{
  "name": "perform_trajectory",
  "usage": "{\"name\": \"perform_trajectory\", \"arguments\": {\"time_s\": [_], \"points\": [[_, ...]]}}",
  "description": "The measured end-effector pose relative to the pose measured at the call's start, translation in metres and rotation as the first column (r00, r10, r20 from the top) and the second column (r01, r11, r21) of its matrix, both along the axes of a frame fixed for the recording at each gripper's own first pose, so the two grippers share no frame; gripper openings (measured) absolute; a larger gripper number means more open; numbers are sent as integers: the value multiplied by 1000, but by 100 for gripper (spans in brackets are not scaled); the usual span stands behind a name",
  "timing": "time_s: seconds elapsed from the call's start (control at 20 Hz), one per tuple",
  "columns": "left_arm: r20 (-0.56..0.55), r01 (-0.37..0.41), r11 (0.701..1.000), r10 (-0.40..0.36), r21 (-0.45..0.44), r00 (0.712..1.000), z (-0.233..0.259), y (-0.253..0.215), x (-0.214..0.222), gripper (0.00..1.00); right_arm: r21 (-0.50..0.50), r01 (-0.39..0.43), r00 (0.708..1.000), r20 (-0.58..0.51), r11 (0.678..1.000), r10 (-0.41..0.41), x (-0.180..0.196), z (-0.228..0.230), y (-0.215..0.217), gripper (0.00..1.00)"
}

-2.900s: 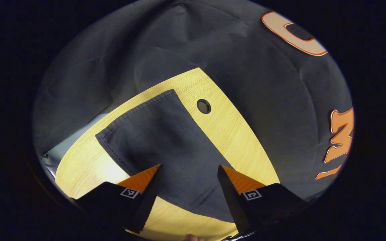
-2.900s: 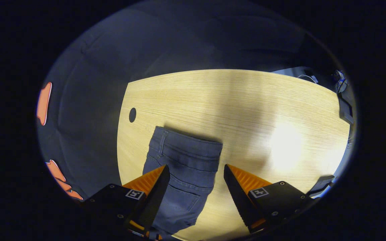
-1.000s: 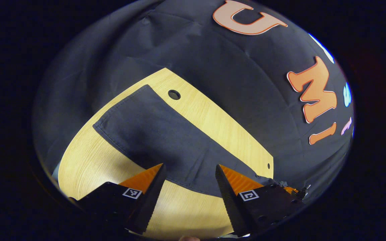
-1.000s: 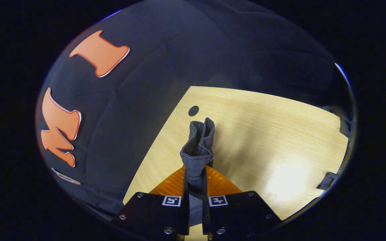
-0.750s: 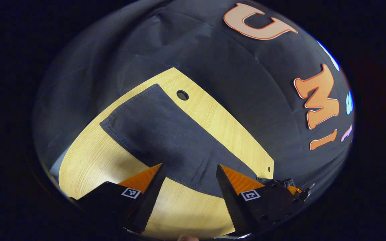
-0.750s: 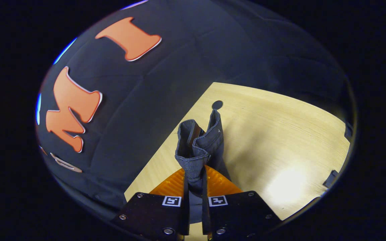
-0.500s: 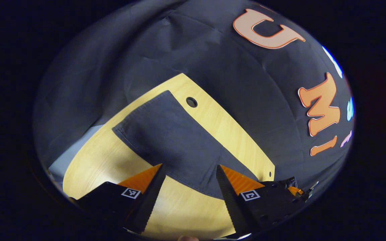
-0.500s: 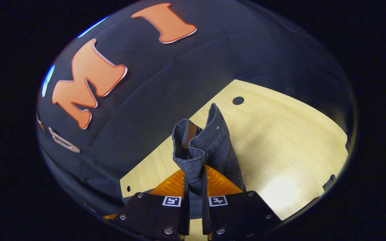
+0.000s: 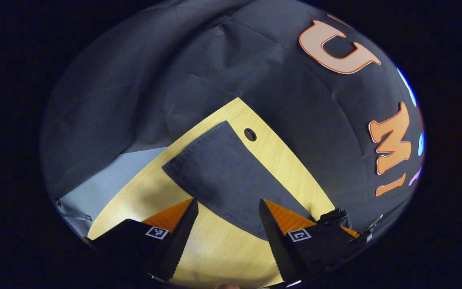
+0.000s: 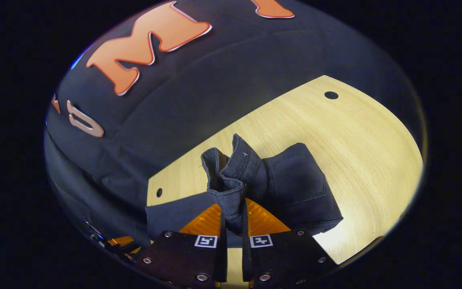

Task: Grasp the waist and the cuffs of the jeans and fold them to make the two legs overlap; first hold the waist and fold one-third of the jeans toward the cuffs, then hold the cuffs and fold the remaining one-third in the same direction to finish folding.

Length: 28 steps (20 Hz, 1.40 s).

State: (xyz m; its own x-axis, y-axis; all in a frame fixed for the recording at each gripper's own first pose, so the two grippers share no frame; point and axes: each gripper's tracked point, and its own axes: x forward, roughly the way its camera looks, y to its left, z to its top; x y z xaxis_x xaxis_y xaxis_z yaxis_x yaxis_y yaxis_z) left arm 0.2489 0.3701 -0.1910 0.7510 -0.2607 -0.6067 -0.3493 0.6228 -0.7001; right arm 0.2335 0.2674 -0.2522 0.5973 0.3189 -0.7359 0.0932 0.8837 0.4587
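Observation:
The dark jeans (image 9: 225, 176) lie flat on the wooden table (image 9: 291, 168), with the cuff end toward the far left corner. My left gripper (image 9: 227, 208) is open above the near edge of the leg, and nothing is pinched between its fingers. My right gripper (image 10: 233, 216) is shut on the bunched waist (image 10: 231, 172), which stands up above the table. The seat of the jeans (image 10: 299, 188) curls over to the right of it, and the flat leg (image 10: 175, 212) runs off to the lower left.
The table has a round cable hole (image 9: 250, 134) near the cuff, also seen as a hole (image 10: 331, 95) at the far right corner. A small hole (image 10: 159, 192) sits near the table's back edge. The black cloth wall (image 9: 255, 64) runs close behind the table.
My right gripper went from open over the flat waist to shut on it, then lifted and swung it, so the seat now curls over. My left gripper stays open and has shifted slightly.

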Motion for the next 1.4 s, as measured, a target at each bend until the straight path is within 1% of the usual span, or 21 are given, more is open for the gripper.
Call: {"name": "perform_trajectory", "arguments": {"time_s": [0.1, 0.2, 0.3, 0.35, 0.4, 0.45, 0.5, 0.55, 0.65, 0.7, 0.75, 0.8, 0.9, 1.05, 1.1, 1.15, 1.2, 1.25, 1.3, 1.35, 1.4], "points": [[-12, 8, 1000, -8, -12, 1000, -5, 4, 7, 92, -6, -22, 999, -30, 1000, 21, -7, -6, 11, 15], [-37, 20, 999, -21, -41, 999, -10, 6, 14, 92, -20, -47, 997, -61, 999, 46, -16, -23, 16, 15], [-97, 23, 998, -29, -62, 995, -21, 5, 22, 92, -26, -21, 997, -79, 999, 19, -17, -29, 21, 15], [-131, 18, 998, -27, -65, 991, -29, 7, 26, 92, -4, -6, 994, -106, 1000, 6, -22, -34, 27, 16], [-167, 21, 997, -33, -68, 985, -36, 6, 30, 93, 25, 5, 991, -132, 1000, -2, -24, -40, 32, 23], [-197, 22, 997, -35, -68, 980, -43, 5, 32, 95, 50, 10, 988, -153, 999, -2, -30, -45, 36, 27], [-244, 25, 998, -39, -62, 969, -51, 6, 33, 94, 67, 21, 985, -173, 998, -9, -32, -49, 37, 36], [-282, 26, 998, -39, -50, 959, -59, 9, 36, 95, 106, 26, 984, -181, 994, -6, -37, -48, 43, 38], [-363, 23, 999, -30, -22, 931, -81, 15, 39, 95, 206, 42, 985, -174, 978, -5, -38, -42, 55, 58], [-403, 26, 1000, -28, -9, 915, -88, 16, 40, 95, 236, 54, 984, -178, 970, -12, -42, -39, 60, 67], [-446, 27, 1000, -21, 6, 895, -98, 19, 38, 95, 242, 64, 983, -184, 968, -19, -45, -39, 61, 79], [-484, 30, 999, -17, 19, 875, -107, 20, 39, 95, 237, 77, 983, -183, 969, -33, -46, -42, 61, 82], [-533, 15, 1000, 0, 24, 846, -121, 17, 41, 96, 249, 105, 982, -176, 963, -62, -48, -37, 61, 85], [-593, 13, 997, 33, 73, 805, -134, 18, 45, 95, 259, 155, 981, -156, 953, -117, -53, -26, 43, 84], [-592, 5, 996, 52, 94, 805, -134, 18, 52, 95, 246, 163, 981, -143, 956, -130, -54, -24, 37, 84], [-586, 6, 993, 64, 117, 808, -138, 20, 58, 95, 240, 172, 981, -133, 955, -143, -56, -19, 31, 75], [-598, 22, 989, 68, 143, 799, -140, 19, 60, 96, 253, 182, 981, -118, 950, -157, -57, -13, 26, 85], [-617, 58, 985, 56, 163, 785, -138, 15, 56, 95, 272, 198, 978, -119, 942, -171, -58, -11, 20, 84], [-588, 80, 975, 58, 206, 807, -137, 18, 61, 96, 288, 219, 974, -122, 932, -191, -60, -9, 11, 86], [-586, 98, 973, 46, 211, 809, -137, 16, 60, 97, 301, 231, 971, -126, 925, -201, -60, -9, 5, 87], [-581, 89, 973, 52, 213, 812, -133, 16, 62, 96, 306, 239, 970, -124, 921, -211, -59, -8, 0, 87]]}}
